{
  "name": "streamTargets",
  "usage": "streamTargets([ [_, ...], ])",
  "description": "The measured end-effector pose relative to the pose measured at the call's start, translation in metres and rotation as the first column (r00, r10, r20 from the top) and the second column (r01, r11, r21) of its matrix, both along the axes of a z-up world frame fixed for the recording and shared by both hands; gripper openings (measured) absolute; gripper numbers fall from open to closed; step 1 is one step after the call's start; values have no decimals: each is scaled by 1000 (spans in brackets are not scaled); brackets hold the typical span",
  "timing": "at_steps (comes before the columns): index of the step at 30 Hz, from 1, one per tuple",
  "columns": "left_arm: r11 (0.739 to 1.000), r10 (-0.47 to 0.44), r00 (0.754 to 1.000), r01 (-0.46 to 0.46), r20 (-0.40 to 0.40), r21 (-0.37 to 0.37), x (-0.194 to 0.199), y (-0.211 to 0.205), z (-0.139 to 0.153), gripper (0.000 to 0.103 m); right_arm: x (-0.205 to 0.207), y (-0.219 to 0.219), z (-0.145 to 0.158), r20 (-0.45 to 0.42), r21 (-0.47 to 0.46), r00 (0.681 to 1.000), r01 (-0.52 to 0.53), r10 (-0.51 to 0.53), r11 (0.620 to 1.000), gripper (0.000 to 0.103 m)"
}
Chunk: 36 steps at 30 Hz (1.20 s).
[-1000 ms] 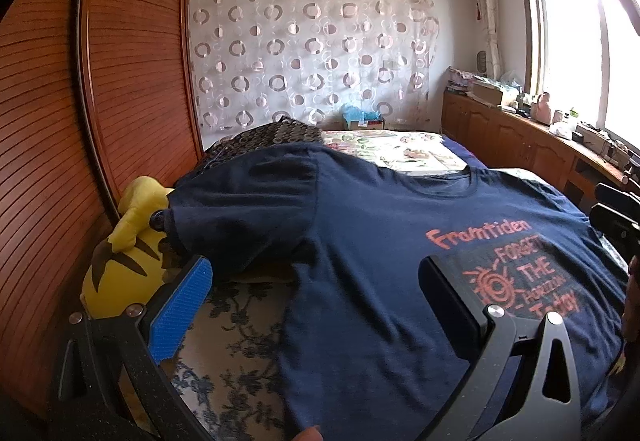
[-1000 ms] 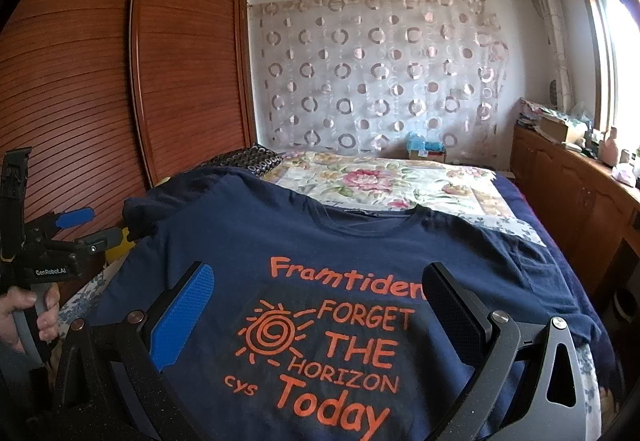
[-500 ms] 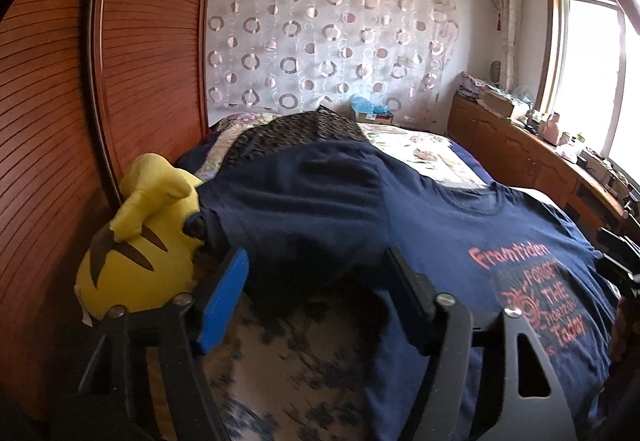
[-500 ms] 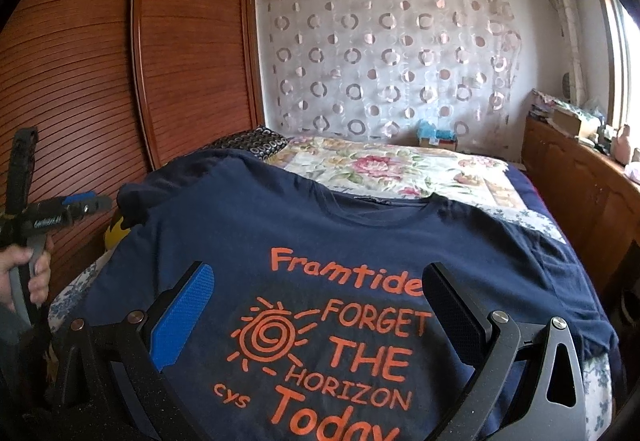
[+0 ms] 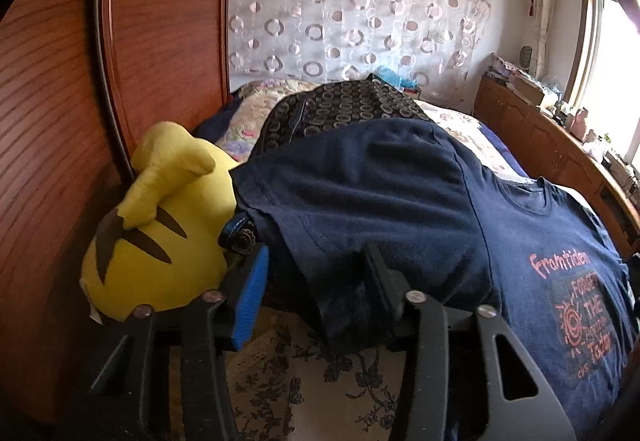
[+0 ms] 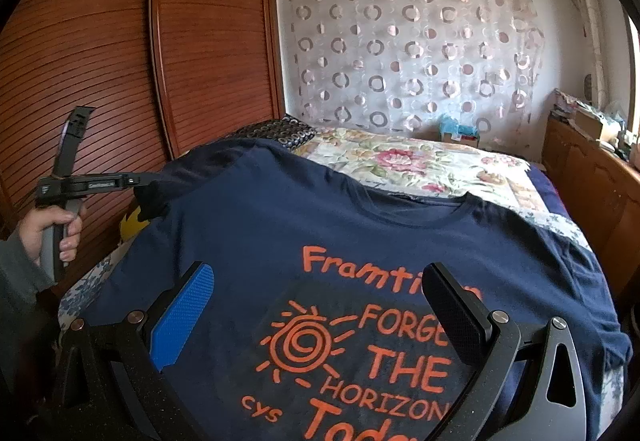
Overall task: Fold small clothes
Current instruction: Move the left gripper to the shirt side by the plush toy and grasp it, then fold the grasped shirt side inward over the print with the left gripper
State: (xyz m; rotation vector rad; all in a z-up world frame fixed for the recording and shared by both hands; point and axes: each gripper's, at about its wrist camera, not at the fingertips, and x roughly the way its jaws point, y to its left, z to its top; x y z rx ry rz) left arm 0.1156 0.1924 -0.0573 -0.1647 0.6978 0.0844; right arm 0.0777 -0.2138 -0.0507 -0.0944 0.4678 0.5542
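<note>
A navy T-shirt (image 6: pixel 320 209) with orange lettering lies face up, spread over the bed. Its left sleeve (image 5: pixel 360 193) drapes over a pillow and a plush toy. My left gripper (image 5: pixel 316 261) has come to the sleeve's lower hem; its jaws are closing with the hem corner between them, and the pads do not press the cloth. The right wrist view shows this gripper (image 6: pixel 144 183) at the sleeve's end, held by a hand (image 6: pixel 56 229). My right gripper (image 6: pixel 318 281) hovers open over the printed chest with nothing between its fingers.
A yellow plush toy (image 5: pixel 160 233) lies against the wooden wardrobe doors (image 6: pixel 208 53) left of the sleeve. A dark patterned pillow (image 5: pixel 344 109) sits behind the sleeve. A floral bedspread (image 6: pixel 420 161) covers the far half of the bed. A wooden cabinet (image 6: pixel 592 177) runs along the right.
My left gripper has swung left from the shirt's body to the sleeve, and its jaws have narrowed around the hem. The right gripper has hardly moved.
</note>
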Motion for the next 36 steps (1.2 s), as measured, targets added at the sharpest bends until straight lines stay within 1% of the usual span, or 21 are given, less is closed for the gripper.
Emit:
streamTargets([
  [4,1000,2,1000,-3,-15,-23,3,6,-3,43,3,-2,-1,-12,-5,1000,-1,1,1000,103],
  [5,1000,0,1000,0,-16,-26,3,6,-4,39,3,-2,0,-15,-4,1000,0,0,1000,103],
  [6,1000,-5,1000,5,-15,-25,3,6,-3,33,3,-5,-1,-18,0,1000,1,-1,1000,103],
  [7,1000,-10,1000,10,-8,-23,2,5,-3,30,3,-2,0,-19,0,1000,3,-3,1000,103],
  [9,1000,-25,1000,25,4,-16,-1,1,0,18,2,-2,0,-20,2,1000,5,-5,1000,103],
  [12,999,-40,999,40,28,4,-5,-7,7,11,1,-2,0,-22,4,1000,9,-9,1000,103],
  [14,999,-49,997,48,53,23,-9,-12,13,9,1,-2,0,-22,5,1000,11,-11,1000,103],
  [19,996,-79,992,76,97,35,-12,-24,29,8,1,-3,-1,-24,8,1000,19,-19,1000,103],
  [25,990,-143,980,139,141,36,0,-50,56,7,3,-8,0,-20,15,999,36,-35,999,103],
  [28,981,-192,969,187,153,46,10,-72,69,7,4,-13,1,-18,19,999,51,-51,999,103],
  [32,962,-273,948,264,166,74,19,-109,84,7,4,-21,3,-19,29,997,73,-73,997,103],
  [36,943,-331,931,320,158,89,23,-137,91,7,1,-25,4,-17,33,996,89,-89,995,103],
])
